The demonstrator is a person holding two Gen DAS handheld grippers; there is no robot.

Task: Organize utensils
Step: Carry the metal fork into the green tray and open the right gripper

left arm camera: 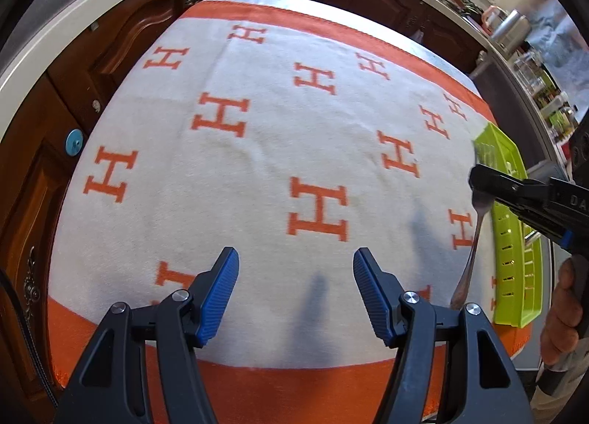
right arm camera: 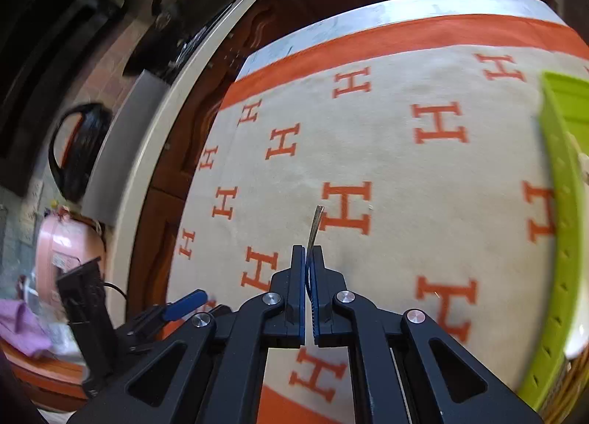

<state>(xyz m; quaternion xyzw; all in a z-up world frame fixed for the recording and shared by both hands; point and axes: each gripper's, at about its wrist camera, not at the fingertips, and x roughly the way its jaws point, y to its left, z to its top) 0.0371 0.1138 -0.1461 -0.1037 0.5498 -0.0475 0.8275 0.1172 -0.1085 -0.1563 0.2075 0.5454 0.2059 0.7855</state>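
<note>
My left gripper [left arm camera: 296, 269] is open and empty, held above the cloth-covered table [left arm camera: 257, 151]. My right gripper [right arm camera: 308, 252] is shut on a metal spoon [right arm camera: 316, 227], whose thin end sticks out past the fingertips. In the left wrist view the right gripper [left arm camera: 478, 184] is at the right, above the table, with the spoon [left arm camera: 473, 251] hanging down from it beside a lime green utensil tray [left arm camera: 515, 239]. The tray also shows at the right edge of the right wrist view [right arm camera: 559, 181].
The table wears a white cloth with orange H letters and an orange border [right arm camera: 368, 44]. Dark wooden cabinets [left arm camera: 121, 37] and a countertop with jars and pots [left arm camera: 515, 26] stand behind. A pink appliance [right arm camera: 62, 251] stands on the floor to the left.
</note>
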